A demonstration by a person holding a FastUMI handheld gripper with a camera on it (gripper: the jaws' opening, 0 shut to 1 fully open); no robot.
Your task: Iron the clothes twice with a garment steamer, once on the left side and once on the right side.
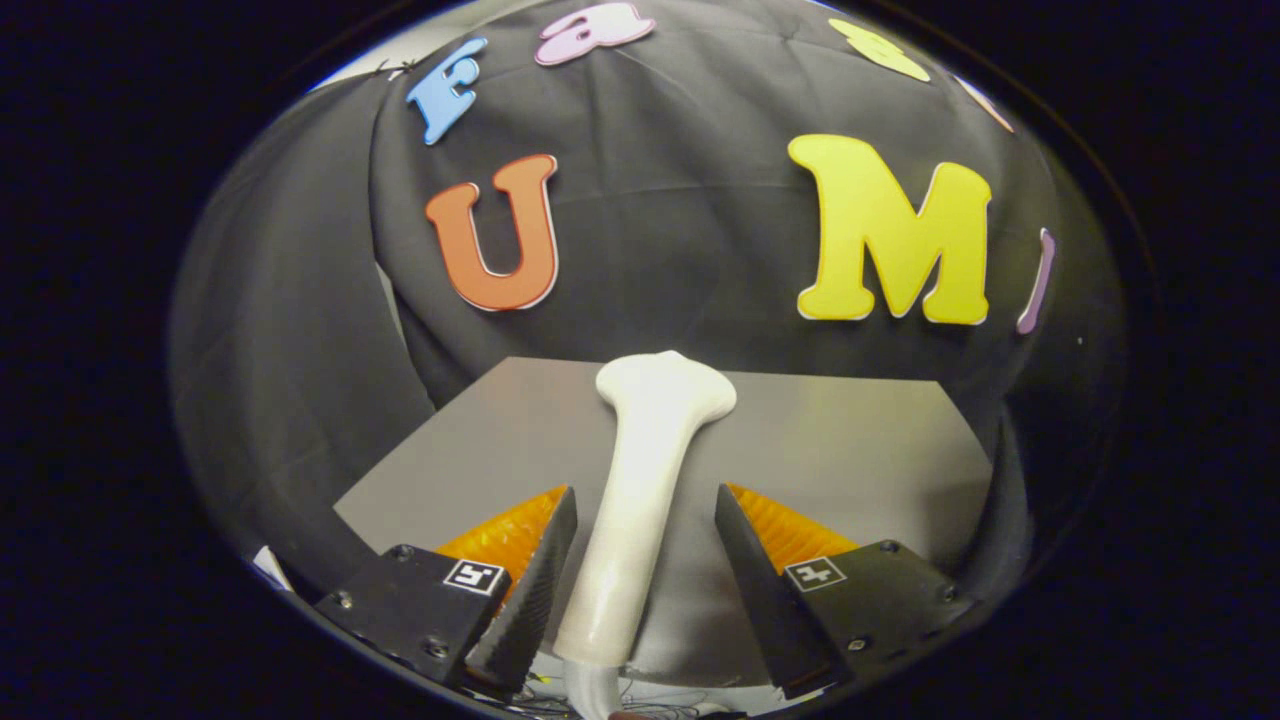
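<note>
A white garment steamer [650, 440] runs lengthwise between my fingers, its wider head [668, 385] pointing away from me over the grey table [860, 450]. Its handle comes down between the fingers to a pale hose [593, 690] at the near end. My gripper [645, 495] is open around the handle, with a narrow gap showing between the handle and each fingertip. Whether the steamer rests on the table or is lifted off it, I cannot tell.
The grey table reaches back to the black cloth wall [680, 250], which also closes in on the left [290, 380] and right. A few thin cables [660, 705] lie below the near end of the steamer.
</note>
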